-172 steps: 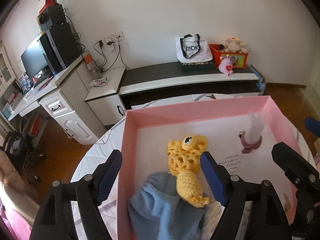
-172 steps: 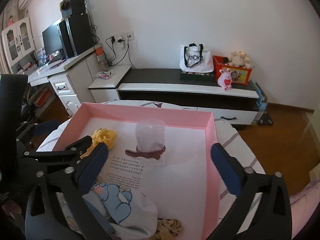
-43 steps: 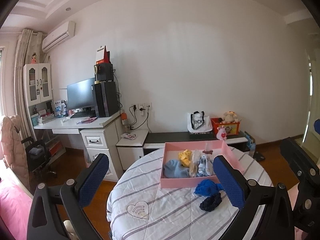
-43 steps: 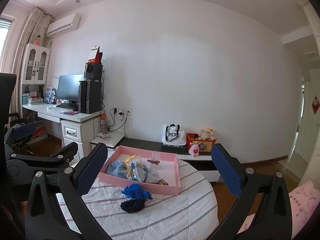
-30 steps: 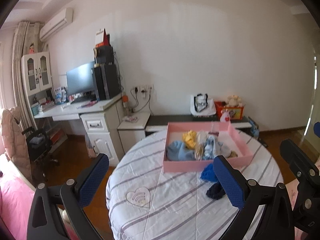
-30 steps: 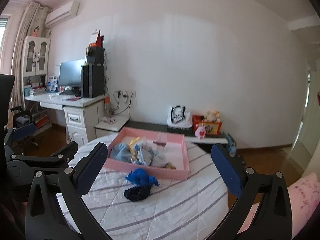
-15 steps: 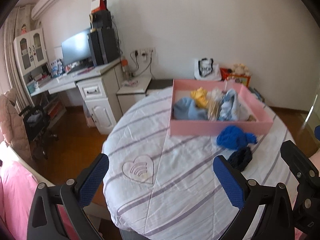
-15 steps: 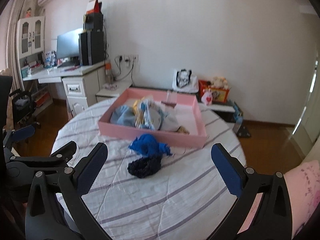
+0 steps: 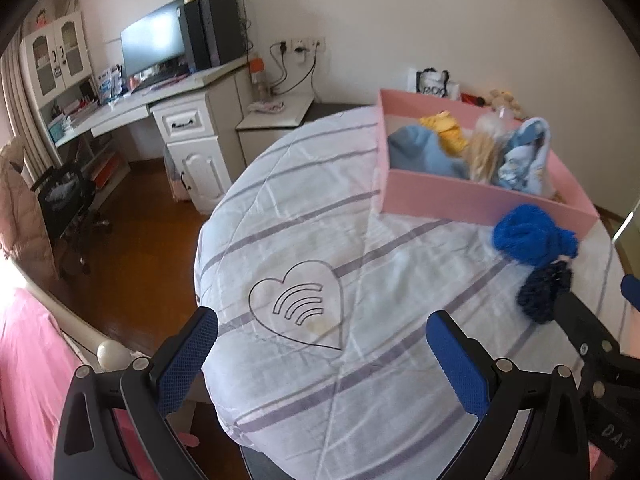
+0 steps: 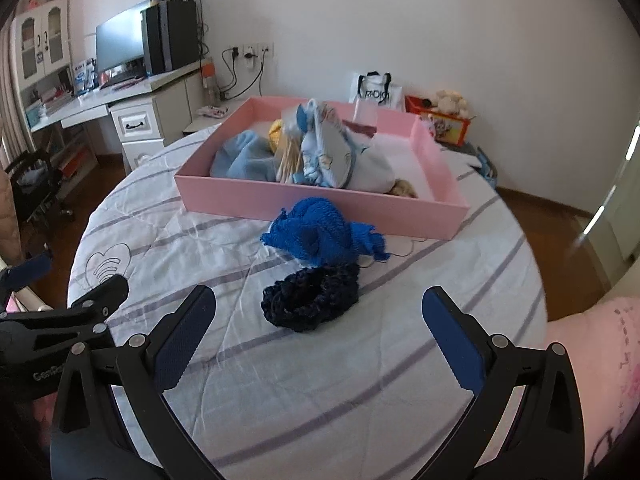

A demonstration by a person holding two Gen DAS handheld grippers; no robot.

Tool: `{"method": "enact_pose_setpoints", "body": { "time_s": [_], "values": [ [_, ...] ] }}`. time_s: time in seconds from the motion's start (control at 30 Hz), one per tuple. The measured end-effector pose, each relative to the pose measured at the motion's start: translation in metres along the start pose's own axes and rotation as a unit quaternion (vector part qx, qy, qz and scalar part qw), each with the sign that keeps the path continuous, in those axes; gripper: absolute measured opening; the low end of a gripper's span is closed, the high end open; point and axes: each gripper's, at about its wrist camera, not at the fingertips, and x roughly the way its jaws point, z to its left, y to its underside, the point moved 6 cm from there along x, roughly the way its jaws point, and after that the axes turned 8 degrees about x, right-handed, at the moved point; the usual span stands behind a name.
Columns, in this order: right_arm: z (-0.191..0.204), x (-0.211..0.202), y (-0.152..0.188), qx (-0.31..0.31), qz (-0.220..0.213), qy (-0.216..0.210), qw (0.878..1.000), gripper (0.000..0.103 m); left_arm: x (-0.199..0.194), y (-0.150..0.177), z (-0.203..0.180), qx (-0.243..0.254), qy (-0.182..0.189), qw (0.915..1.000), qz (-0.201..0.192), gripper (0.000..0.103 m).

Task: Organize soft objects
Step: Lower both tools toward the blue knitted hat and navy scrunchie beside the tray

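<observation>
Your right tool (image 10: 318, 328) hangs above the near side of the round surface (image 10: 420, 300) with its fingers wide apart and nothing between them. Just beyond it lies a dark navy knitted piece (image 10: 310, 296), touching a bright blue knitted piece (image 10: 320, 230) that sits against the near wall of the pink box (image 10: 320, 200). The box stands toward the far edge of the surface and holds a pale blue cloth (image 10: 244, 160), a yellow knitted toy (image 9: 442, 128), a bundle of light tan yarn (image 9: 486, 148) and a printed blue-and-white garment (image 10: 332, 156). Your left tool (image 9: 322, 346) is also spread open and empty, over the near left edge, beside a heart outline (image 9: 298, 304) printed on the striped cover.
</observation>
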Motion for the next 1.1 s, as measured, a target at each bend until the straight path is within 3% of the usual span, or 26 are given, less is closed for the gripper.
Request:
{"method": "enact_pose_setpoints", "body": {
  "time_s": [0.37, 0.6, 0.83, 0.97, 1.03, 1.1],
  "values": [
    [0.010, 0.048, 0.009, -0.001, 0.015, 0.022, 1.000, 0.097, 0.031, 0.006, 0.014, -0.008, 0.007, 0.9997, 0.023, 0.103],
    [-0.001, 0.062, 0.019, 0.038, 0.042, -0.018, 0.998, 0.059, 0.040, 0.009, 0.008, -0.003, 0.025, 0.9990, 0.037, 0.103],
    [-0.021, 0.055, 0.021, 0.086, 0.028, -0.048, 0.995, 0.027, 0.046, 0.009, -0.004, -0.004, 0.048, 0.9974, 0.054, 0.103],
    [-0.020, 0.058, 0.021, 0.086, 0.033, -0.067, 0.993, 0.028, 0.035, 0.004, -0.010, 0.001, 0.056, 0.9978, 0.038, 0.103],
    [-0.020, 0.060, 0.020, 0.082, 0.036, -0.072, 0.993, 0.036, 0.031, 0.004, -0.014, 0.006, 0.050, 0.9982, 0.031, 0.103],
    [-0.011, 0.061, 0.021, 0.061, 0.041, -0.076, 0.994, 0.054, 0.030, 0.004, -0.019, 0.009, 0.053, 0.9980, 0.033, 0.102]
  ]
}}
